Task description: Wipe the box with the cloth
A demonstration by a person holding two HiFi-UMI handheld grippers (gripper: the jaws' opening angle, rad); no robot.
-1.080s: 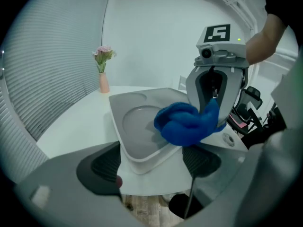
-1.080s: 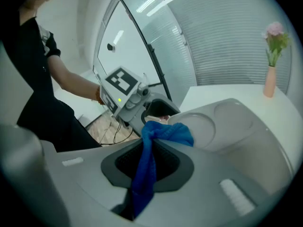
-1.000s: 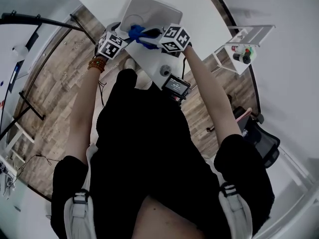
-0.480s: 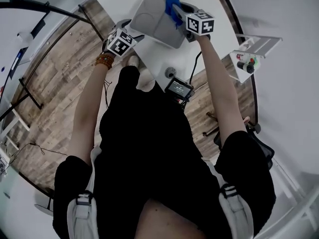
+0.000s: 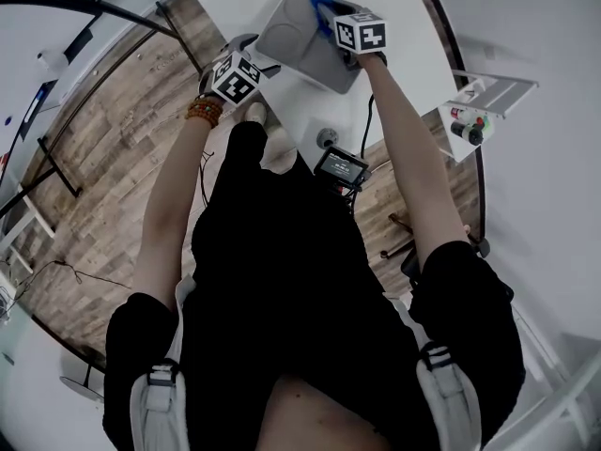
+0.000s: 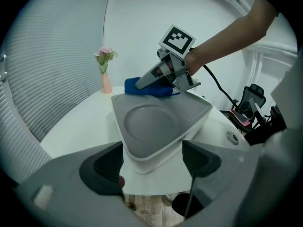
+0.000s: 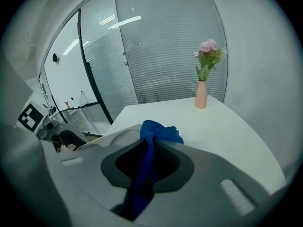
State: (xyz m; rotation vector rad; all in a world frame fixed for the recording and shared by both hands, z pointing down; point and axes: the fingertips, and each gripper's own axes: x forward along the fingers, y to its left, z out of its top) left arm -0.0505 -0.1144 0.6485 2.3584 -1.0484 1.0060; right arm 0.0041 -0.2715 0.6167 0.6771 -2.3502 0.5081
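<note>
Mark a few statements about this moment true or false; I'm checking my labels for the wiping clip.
The right gripper is shut on the blue cloth. True.
The cloth lies at the corner of the box nearest the left gripper. False: it rests at the far edge.
The left gripper's jaws are pressed together. False: they stand apart, the box's near corner between them.
A vase of flowers stands on the table, apart from the box. True.

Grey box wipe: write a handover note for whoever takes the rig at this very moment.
Left gripper: open, fingers flanking the near corner of the grey rounded plastic box; contact unclear.
Right gripper: shut on the blue cloth, which rests on the box's far edge.
Done: cloth on the box; wiped area cannot be told.
Left: wipe the rest of the top.
</note>
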